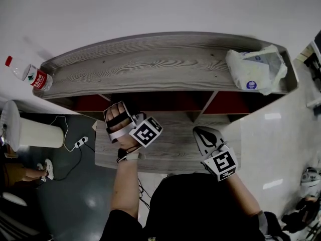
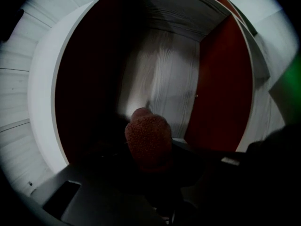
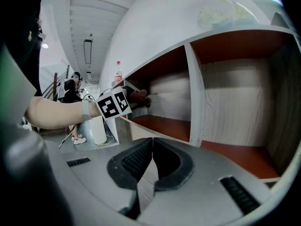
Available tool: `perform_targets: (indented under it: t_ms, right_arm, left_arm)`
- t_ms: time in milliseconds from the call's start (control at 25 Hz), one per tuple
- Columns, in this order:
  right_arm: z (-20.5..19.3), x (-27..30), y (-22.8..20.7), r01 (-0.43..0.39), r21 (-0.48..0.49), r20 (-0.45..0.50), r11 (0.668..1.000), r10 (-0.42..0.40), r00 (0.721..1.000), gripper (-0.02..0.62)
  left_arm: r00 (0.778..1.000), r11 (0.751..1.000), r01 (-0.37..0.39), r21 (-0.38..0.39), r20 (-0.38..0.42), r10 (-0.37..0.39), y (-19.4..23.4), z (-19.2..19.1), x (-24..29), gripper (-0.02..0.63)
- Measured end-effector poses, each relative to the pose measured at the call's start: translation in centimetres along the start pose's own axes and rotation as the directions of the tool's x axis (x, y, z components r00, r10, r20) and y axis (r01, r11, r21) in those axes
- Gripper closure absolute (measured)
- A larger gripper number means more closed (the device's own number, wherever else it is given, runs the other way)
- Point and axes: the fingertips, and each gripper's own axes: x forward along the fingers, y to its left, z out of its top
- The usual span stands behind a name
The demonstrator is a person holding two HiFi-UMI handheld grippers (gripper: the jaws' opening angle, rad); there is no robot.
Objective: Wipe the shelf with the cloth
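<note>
Hidden from the head view, the reddish-brown cloth (image 2: 148, 140) sits pinched in the left tool (image 1: 118, 120) inside a red-walled compartment of the shelf (image 1: 150, 67), forearm reaching forward. The right tool (image 3: 151, 160), jaws together and empty, hangs outside.

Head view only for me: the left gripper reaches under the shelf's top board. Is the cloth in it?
Observer: Yes. The left gripper view shows the left gripper shut on a bunched reddish-brown cloth.
Operator: Where does it point?
Observer: Into the shelf, at a wood-grain back panel beside a red side wall.
Operator: And the right gripper?
Observer: The right gripper has its jaws together with nothing between them, in front of the shelf.
</note>
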Motion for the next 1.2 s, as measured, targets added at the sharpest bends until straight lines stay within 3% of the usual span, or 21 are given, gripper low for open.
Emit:
perform_targets:
  t_ms: [240,480,600,720,880,1040,1120,1200]
  right_arm:
    - [-0.3,-0.6,-0.4,0.013,0.003,-0.011,1.000,-0.013,1.000,0.597]
    - [-0.6,-1.1,-0.7,0.024,0.009,-0.006,1.000,-0.024,1.000,0.598]
    - [-0.7,-1.3,-0.8,0.030,0.009,-0.007,1.000,-0.030,1.000,0.598]
    - [-0.6,-1.6,-1.0,0.037,0.015,-0.003,0.999,-0.037,0.999,0.598]
    - [-0.7,-2.0,-1.2,0.047,0.016,0.000,0.999,-0.047,0.999,0.598]
    - [-0.8,-2.7,-1.5,0.064,0.018,0.000,0.998,-0.064,0.998,0.597]
    - [-0.9,-3.0,-1.7,0.075,0.020,0.000,0.997,-0.076,0.997,0.598]
    - [-1.0,-3.5,-2.0,0.089,0.023,0.002,0.996,-0.089,0.996,0.598]
  left_arm:
    - [0.990,0.991,0.134,-0.015,-0.037,-0.135,-5.6,-1.3,0.0,0.506]
    - [0.988,0.988,0.147,-0.047,-0.039,-0.149,-6.4,-1.5,-0.2,0.506]
    - [0.984,0.977,0.173,-0.125,-0.029,-0.178,-5.9,-1.1,-0.9,0.506]
    - [0.975,0.941,0.222,-0.256,0.030,-0.222,-5.7,0.4,-2.0,0.506]
    - [0.947,0.832,0.320,-0.453,0.143,-0.286,-5.7,2.8,-3.4,0.506]
    - [0.912,0.703,0.410,-0.580,0.258,-0.319,-6.0,5.3,-4.5,0.506]
    - [0.879,0.601,0.476,-0.642,0.328,-0.346,-6.4,6.7,-5.0,0.506]
    - [0.837,0.466,0.543,-0.699,0.402,-0.372,-6.8,8.1,-5.6,0.506]
